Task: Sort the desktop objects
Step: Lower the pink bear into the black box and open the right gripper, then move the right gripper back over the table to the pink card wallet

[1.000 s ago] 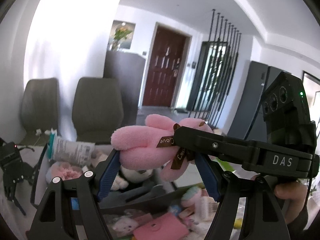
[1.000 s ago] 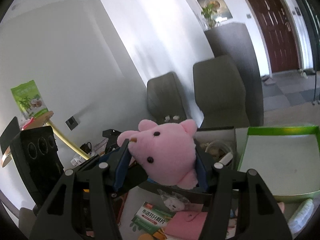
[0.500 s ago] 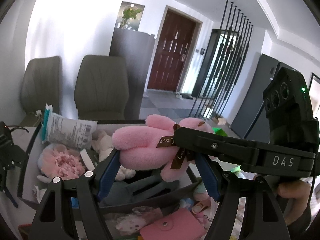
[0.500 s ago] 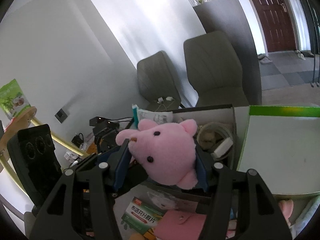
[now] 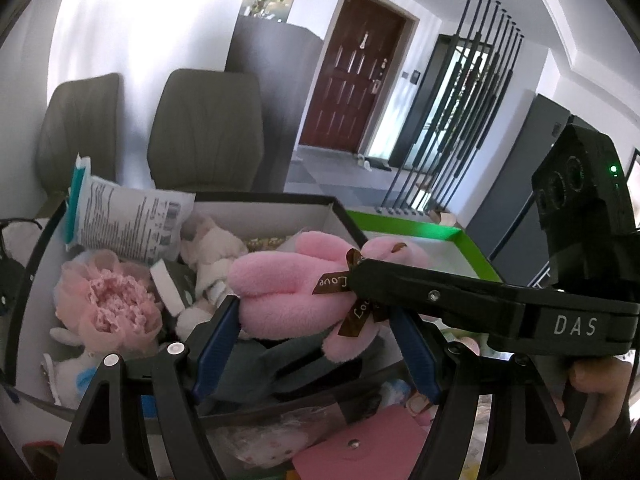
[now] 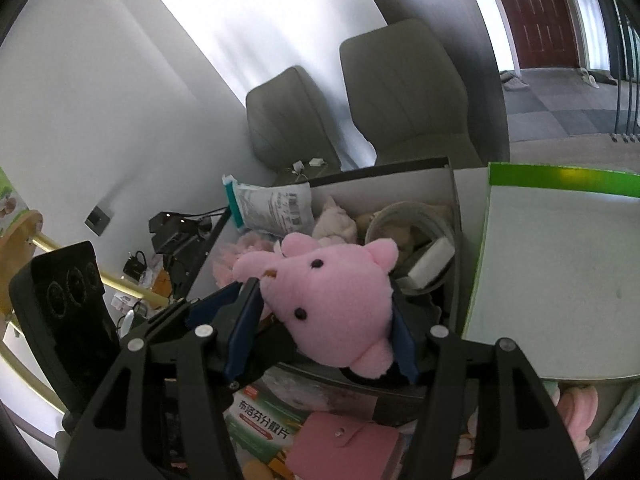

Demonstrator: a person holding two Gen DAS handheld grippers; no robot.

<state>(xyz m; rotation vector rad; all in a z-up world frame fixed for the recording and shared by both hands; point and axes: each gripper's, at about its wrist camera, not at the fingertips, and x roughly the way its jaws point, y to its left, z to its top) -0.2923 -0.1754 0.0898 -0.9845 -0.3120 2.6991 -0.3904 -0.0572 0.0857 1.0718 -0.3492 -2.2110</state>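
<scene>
Left wrist view, left to right: pink fabric flower (image 5: 108, 312) at left inside black-rimmed box (image 5: 264, 199), white printed pouch (image 5: 128, 218) leaning above it. Centre: left gripper (image 5: 316, 340) pinching pink plush toy (image 5: 296, 300) by the body, over the box, brown "Love" ribbon (image 5: 352, 292) at its right end. Right: right gripper (image 5: 472, 300) reaching across, clamped on the toy's far end.

Right wrist view: pouch (image 6: 272, 208) upper centre-left; toy's head (image 6: 328, 304) squeezed between blue pads (image 6: 240, 324), centre frame. Pink wallet (image 6: 340, 446) and green medicine box (image 6: 260, 424) below. Green-edged tray (image 6: 560, 178) at right.
</scene>
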